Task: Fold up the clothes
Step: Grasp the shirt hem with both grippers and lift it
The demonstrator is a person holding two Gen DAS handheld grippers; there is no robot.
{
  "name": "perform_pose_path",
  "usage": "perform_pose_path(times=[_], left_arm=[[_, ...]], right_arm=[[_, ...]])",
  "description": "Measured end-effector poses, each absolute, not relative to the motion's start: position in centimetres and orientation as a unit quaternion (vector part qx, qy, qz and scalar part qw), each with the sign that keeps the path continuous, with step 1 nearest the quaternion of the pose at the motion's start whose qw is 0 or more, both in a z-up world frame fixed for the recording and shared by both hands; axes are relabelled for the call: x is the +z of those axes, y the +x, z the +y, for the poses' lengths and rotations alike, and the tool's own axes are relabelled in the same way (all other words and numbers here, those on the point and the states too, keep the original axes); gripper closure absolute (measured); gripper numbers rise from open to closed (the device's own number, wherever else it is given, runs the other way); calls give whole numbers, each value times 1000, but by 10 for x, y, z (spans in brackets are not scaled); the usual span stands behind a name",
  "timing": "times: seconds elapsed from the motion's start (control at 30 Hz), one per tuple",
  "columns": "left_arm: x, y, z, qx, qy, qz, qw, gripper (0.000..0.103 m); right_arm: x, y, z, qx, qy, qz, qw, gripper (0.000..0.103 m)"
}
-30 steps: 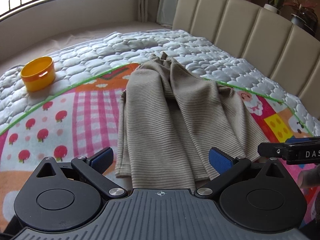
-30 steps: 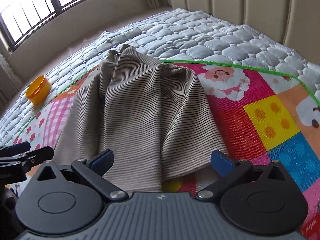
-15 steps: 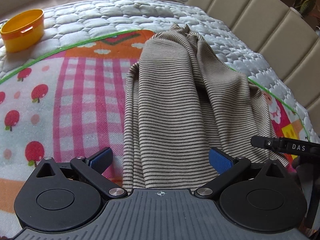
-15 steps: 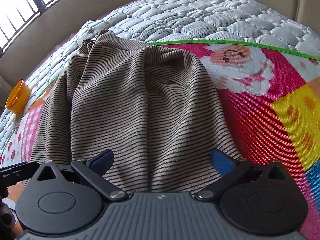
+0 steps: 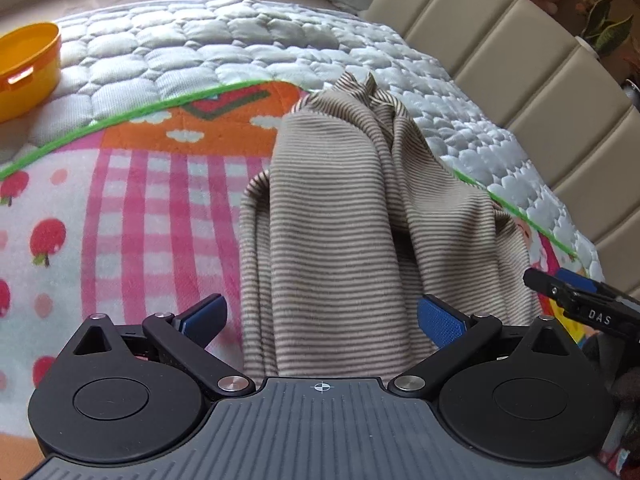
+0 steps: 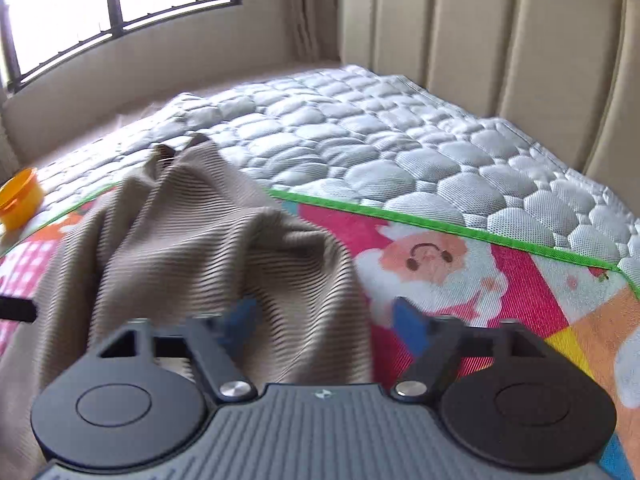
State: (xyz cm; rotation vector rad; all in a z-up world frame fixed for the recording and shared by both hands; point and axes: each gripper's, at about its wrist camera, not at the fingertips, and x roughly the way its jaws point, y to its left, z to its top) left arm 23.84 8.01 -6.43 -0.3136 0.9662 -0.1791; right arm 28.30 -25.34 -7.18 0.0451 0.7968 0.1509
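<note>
Striped garment (image 5: 340, 248) lying rumpled on the play mat (image 5: 132, 208), near hem between the wide-open fingers of the left gripper (image 5: 322, 314). Right gripper (image 6: 324, 316) likewise spread over the hem's other corner, gripping nothing. No neat fold yet; folding barely begun.

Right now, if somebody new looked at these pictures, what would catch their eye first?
Probably the striped beige garment, lying rumpled in long folds down the middle of the bright cartoon play mat. Both sets of tongs, left and right, are open around its near edge. A yellow-orange plastic tub stands out at far left on the grey quilted mattress pad.
</note>
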Motion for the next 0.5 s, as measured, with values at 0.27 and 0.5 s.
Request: perform_pose_path(times=[0.27, 0.5], left_arm=[[-79, 249, 86, -90, -163, 502, 845, 34], [-76, 222, 71, -78, -108, 527, 839, 70]], right_arm=[[-90, 288, -249, 102, 60, 458, 881, 74], [-80, 240, -243, 127, 47, 516, 846, 84]])
